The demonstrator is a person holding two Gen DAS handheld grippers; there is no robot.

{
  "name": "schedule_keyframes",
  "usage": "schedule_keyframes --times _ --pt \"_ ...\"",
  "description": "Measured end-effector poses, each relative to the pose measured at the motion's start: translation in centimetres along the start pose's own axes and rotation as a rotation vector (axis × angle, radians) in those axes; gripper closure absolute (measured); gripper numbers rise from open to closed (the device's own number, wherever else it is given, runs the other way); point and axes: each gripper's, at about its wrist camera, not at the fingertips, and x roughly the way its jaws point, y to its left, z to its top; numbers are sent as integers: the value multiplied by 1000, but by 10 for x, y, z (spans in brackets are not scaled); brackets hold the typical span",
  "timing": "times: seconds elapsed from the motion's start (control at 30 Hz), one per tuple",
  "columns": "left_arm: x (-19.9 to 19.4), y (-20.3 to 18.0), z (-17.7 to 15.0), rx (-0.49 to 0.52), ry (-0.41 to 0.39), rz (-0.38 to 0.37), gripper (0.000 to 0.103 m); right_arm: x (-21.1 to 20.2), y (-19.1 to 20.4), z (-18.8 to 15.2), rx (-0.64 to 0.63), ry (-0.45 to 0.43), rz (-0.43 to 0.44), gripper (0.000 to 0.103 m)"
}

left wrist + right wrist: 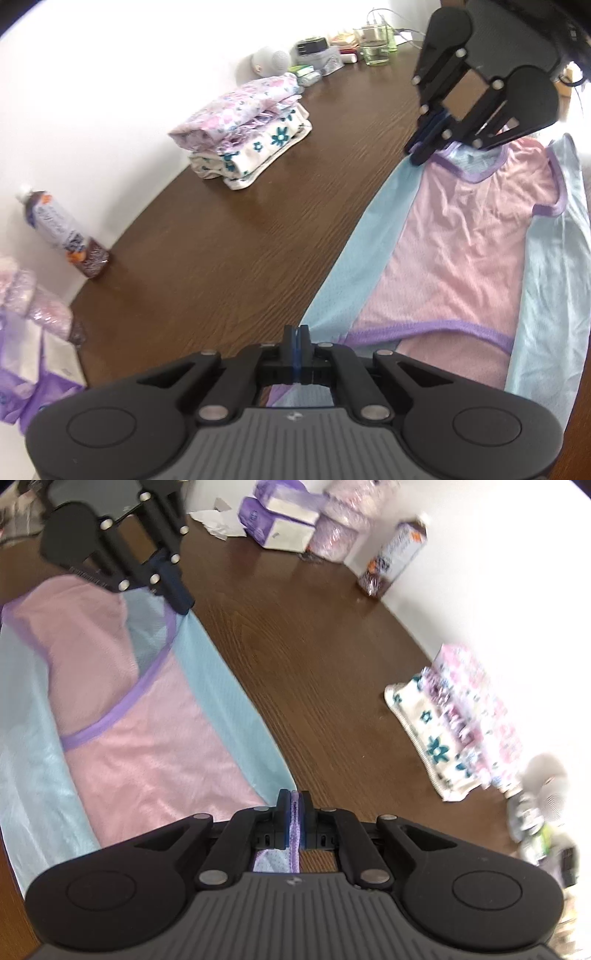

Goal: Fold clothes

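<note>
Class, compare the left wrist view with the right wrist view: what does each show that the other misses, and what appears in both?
Only the left wrist view shows clear glass tumblers and a white charger with cables at the table's far end. Only the right wrist view shows crumpled white paper beyond the purple tissue packs. Both show the pink and light-blue mesh shirt with purple trim, pinched by the left gripper and the right gripper, the stack of folded floral clothes, the labelled drink bottle and the dark wooden table.
</note>
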Motion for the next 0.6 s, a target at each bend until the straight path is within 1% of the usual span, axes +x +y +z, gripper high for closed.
schedule_keyframes --times 0.1,0.2,0.27,0.43,0.53,0.6 --pt "-13 -17 -6 52 -51 56 103 -14 18 -9 -58 -42 -63 99" --pt "-29 -46 -17 131 -104 121 103 -27 38 -20 -111 -76 -118 99" --pt "-39 -67 -26 186 -134 154 103 -31 54 -29 -138 -87 -136 99" --pt "-54 -110 -49 231 -144 129 103 -42 95 -51 -202 -108 -170 99" --pt "-55 -124 -57 224 -132 118 103 -48 120 -65 -240 -120 -191 99" --pt "-55 -128 -60 218 -126 119 103 -49 129 -69 -256 -128 -209 99"
